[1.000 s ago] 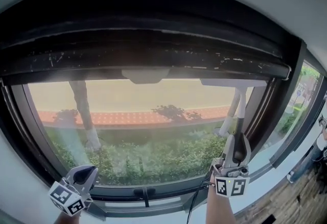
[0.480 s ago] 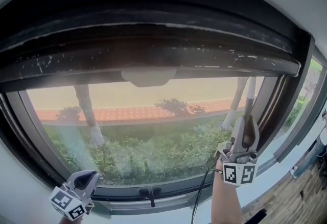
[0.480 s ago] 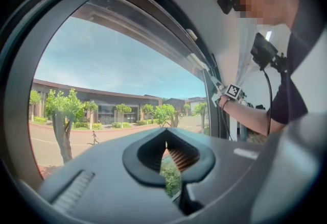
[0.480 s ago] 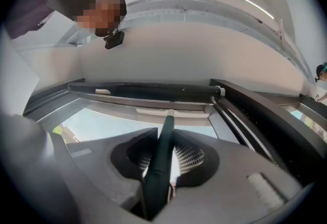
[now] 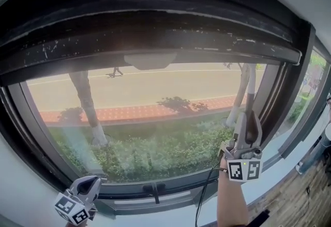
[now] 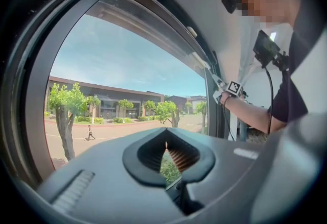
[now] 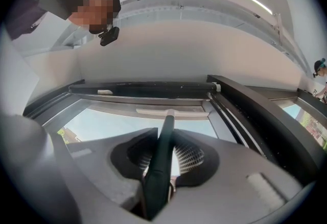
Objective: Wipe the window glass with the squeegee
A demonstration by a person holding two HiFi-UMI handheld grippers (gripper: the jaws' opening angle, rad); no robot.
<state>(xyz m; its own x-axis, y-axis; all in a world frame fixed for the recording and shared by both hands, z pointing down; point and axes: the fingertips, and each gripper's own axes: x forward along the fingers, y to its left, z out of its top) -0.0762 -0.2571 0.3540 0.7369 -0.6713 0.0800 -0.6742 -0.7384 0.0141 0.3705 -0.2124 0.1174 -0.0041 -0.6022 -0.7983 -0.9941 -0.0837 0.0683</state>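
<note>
1. The left gripper point(image 5: 86, 187) hangs low at the bottom left corner of the window, below the lower rail and apart from the pane. In the left gripper view its jaws point(image 6: 166, 142) are drawn together, tip to tip, with nothing between them.
2. The window glass point(image 5: 155, 112) fills the middle, set in a dark window frame point(image 5: 155, 40). A small latch point(image 5: 155, 188) sits at the middle of the lower rail. Beyond the pane are a tree trunk point(image 5: 85, 107), a road and a green hedge point(image 5: 155, 153).
3. The right gripper point(image 5: 246, 130) stands near the right edge of the glass, pointing upward, with its marker cube lowest. The right gripper view shows its jaws point(image 7: 166, 154) clamped on the dark handle of the squeegee point(image 7: 165, 131).
4. In the head view the squeegee point(image 5: 251, 91) runs from that grip up toward the top right corner of the pane. There, in the right gripper view, its pale blade lies crosswise along the top edge of the glass, just under the upper rail. The head view does not show the blade clearly.
</note>
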